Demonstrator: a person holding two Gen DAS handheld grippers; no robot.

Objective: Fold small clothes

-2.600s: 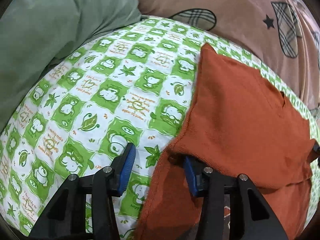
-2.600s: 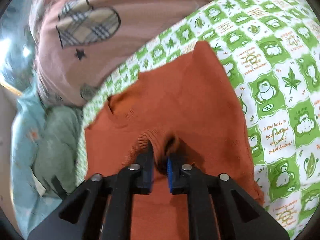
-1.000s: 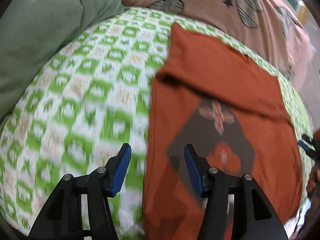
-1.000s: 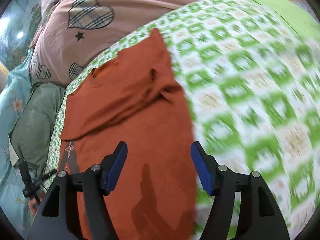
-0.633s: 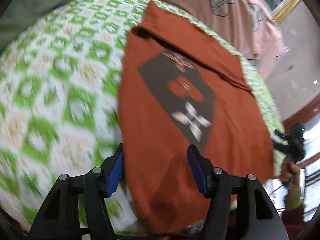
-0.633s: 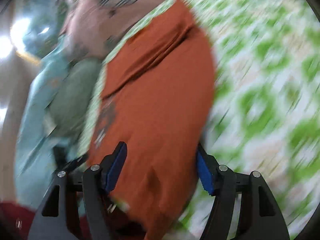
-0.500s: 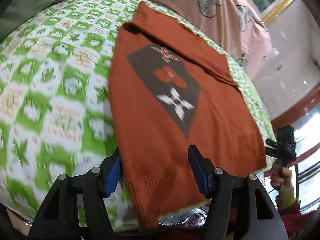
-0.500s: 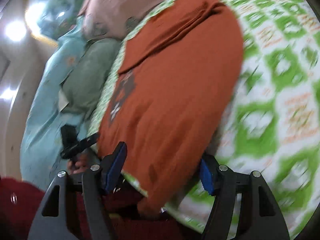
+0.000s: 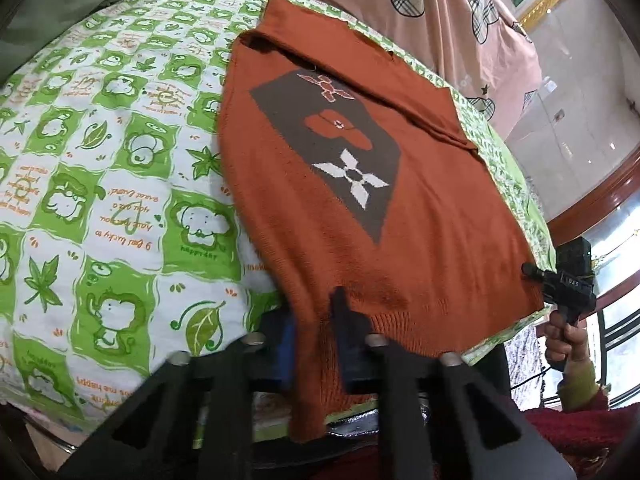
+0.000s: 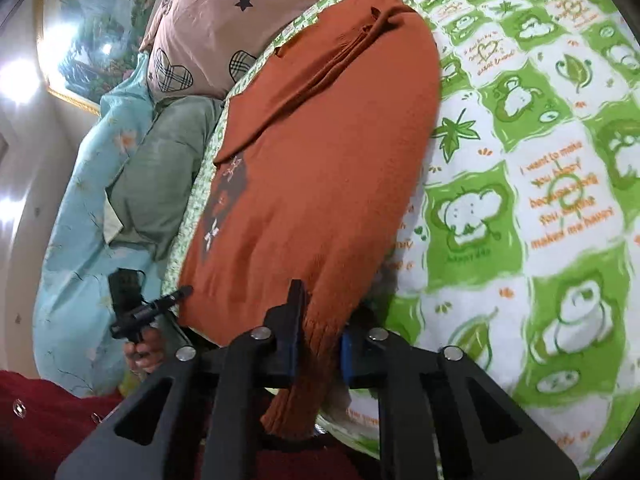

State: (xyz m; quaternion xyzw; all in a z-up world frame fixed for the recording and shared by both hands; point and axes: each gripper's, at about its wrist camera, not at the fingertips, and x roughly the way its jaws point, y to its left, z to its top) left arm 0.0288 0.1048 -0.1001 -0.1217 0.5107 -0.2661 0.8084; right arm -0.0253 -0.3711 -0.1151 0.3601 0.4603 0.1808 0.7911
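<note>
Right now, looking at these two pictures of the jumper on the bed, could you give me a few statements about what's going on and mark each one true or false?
1. The left gripper has the bottom hem of the orange jumper between its closing jaws. True.
2. The right gripper hangs clear of the jumper. False: hem fabric sits between its closing jaws too.
3. The jumper lies on a green-and-white cartoon quilt. True.
4. The dark diamond patch on the jumper is hidden face down. False: it faces up, with a white flower shape in it.
5. A pink pillow with checked hearts lies beyond the jumper's far end. True.
</note>
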